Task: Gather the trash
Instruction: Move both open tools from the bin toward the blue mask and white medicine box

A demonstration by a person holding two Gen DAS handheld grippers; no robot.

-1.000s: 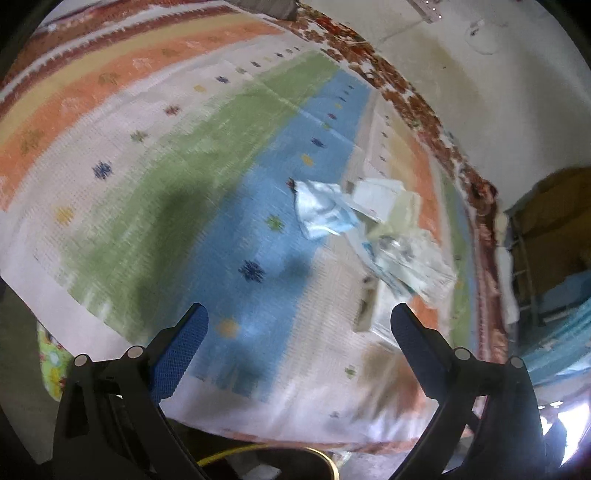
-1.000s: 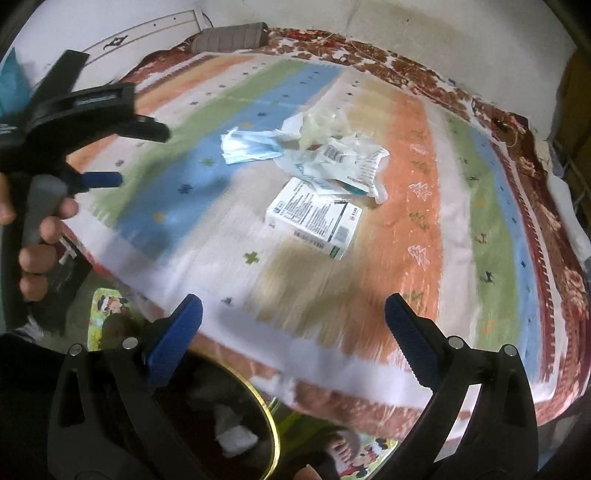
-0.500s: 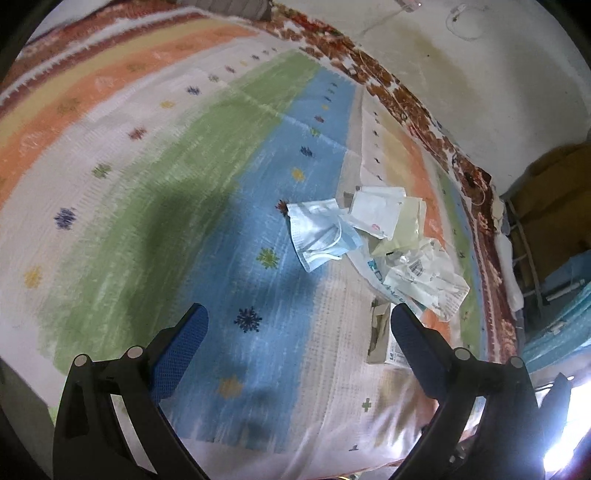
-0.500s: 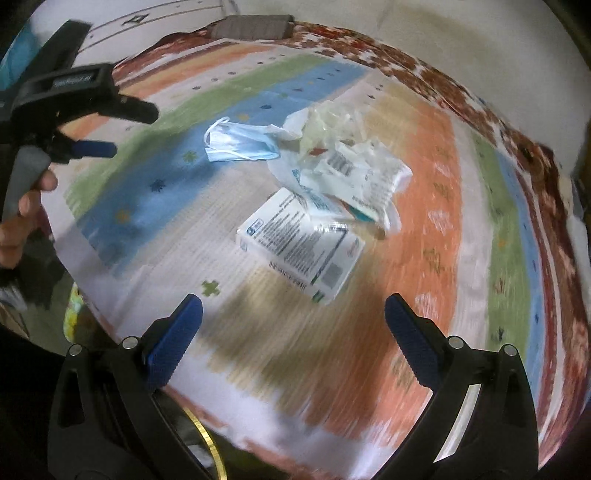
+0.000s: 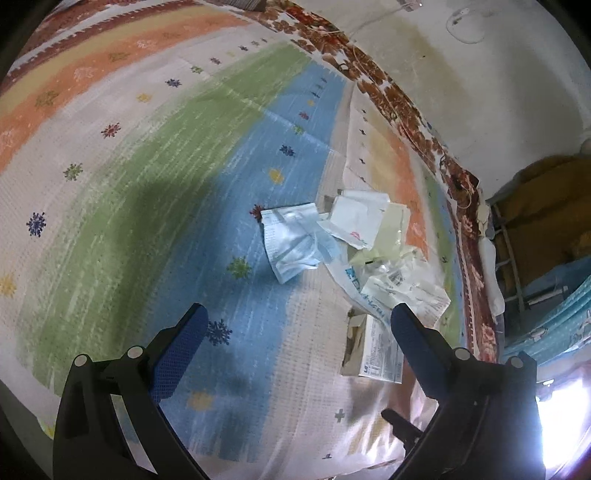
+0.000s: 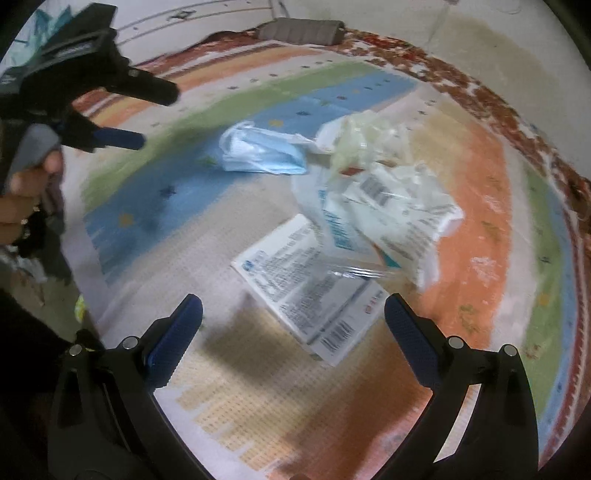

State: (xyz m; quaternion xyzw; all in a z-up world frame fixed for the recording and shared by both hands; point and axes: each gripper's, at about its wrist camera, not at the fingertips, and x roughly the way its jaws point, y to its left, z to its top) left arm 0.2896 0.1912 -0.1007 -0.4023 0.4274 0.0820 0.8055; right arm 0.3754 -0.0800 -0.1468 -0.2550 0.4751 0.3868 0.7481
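On the striped bedspread [image 6: 480, 229] sits the trash, all in one loose heap: a blue face mask [image 6: 258, 151] lies crumpled on the blue stripe, and just beside it, touching, come the crinkled clear wrappers [image 6: 399, 206] with printed labels, overlapping one another. At the near edge of the heap a white printed box [image 6: 306, 288] lies flat, its far corner tucked under the wrappers.

Right claw [image 6: 293, 321] hangs low over that box, jaws spread wide, blue pads either side, nothing between them. The box lies right in the gap as the right wrist camera sees it, though whether the pads touch it I cannot tell.

Left claw [image 5: 299, 332] is wide open too, and empty. From the left wrist view the mask [image 5: 295, 243] lies ahead between the pads, well apart from them, with the wrappers [image 5: 391, 273] to its right and the box [image 5: 376, 350] close by the right-hand pad. Over in the right wrist view that left claw [image 6: 151, 114] shows at upper left, above the bedspread's green stripe, gripped by a hand [image 6: 26, 195].

Beyond the bedspread, a pale wall [image 5: 480, 92] stands past its brown flowered border [image 5: 406, 114], and a grey roll [image 6: 301, 31] lies at the far end.
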